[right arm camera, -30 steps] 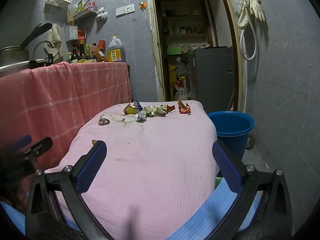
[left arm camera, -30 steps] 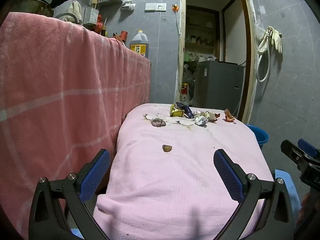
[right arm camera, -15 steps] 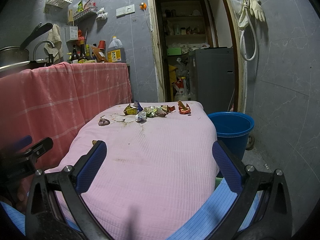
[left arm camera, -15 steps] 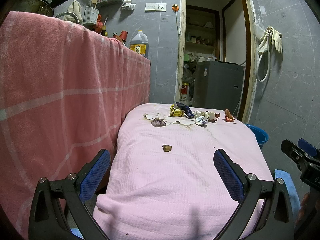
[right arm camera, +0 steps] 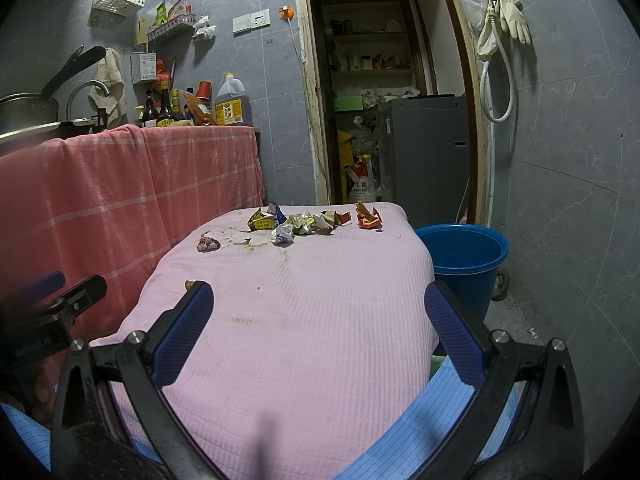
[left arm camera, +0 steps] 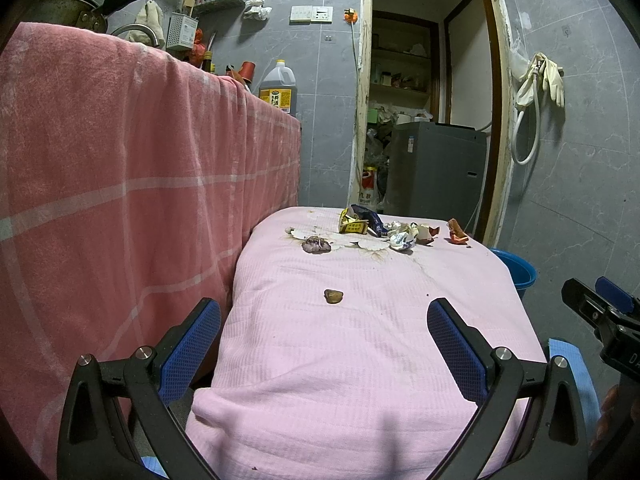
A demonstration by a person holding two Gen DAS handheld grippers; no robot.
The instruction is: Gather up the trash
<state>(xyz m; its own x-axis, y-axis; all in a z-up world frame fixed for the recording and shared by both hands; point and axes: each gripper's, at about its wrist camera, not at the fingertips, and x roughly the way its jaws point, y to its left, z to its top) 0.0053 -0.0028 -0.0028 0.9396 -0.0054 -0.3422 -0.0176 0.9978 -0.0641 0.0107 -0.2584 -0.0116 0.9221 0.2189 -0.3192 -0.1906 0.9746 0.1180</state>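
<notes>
Several pieces of trash lie in a row at the far end of a pink-covered table (left arm camera: pixel 360 344): a yellow wrapper (left arm camera: pixel 353 225), a white crumpled wrapper (left arm camera: pixel 401 239), an orange scrap (left arm camera: pixel 457 236), a purplish lump (left arm camera: pixel 317 244). A small brown scrap (left arm camera: pixel 333 296) lies alone nearer to me. The same row shows in the right wrist view: yellow wrapper (right arm camera: pixel 262 222), white wrapper (right arm camera: pixel 283 234), orange scrap (right arm camera: pixel 368 216). My left gripper (left arm camera: pixel 324 344) and right gripper (right arm camera: pixel 318 328) both hover open over the near end, holding nothing.
A blue bucket (right arm camera: pixel 464 258) stands on the floor off the table's right side. A counter draped in a pink checked cloth (left arm camera: pixel 120 200) rises along the left. An open doorway with a grey appliance (left arm camera: pixel 436 172) lies beyond the table.
</notes>
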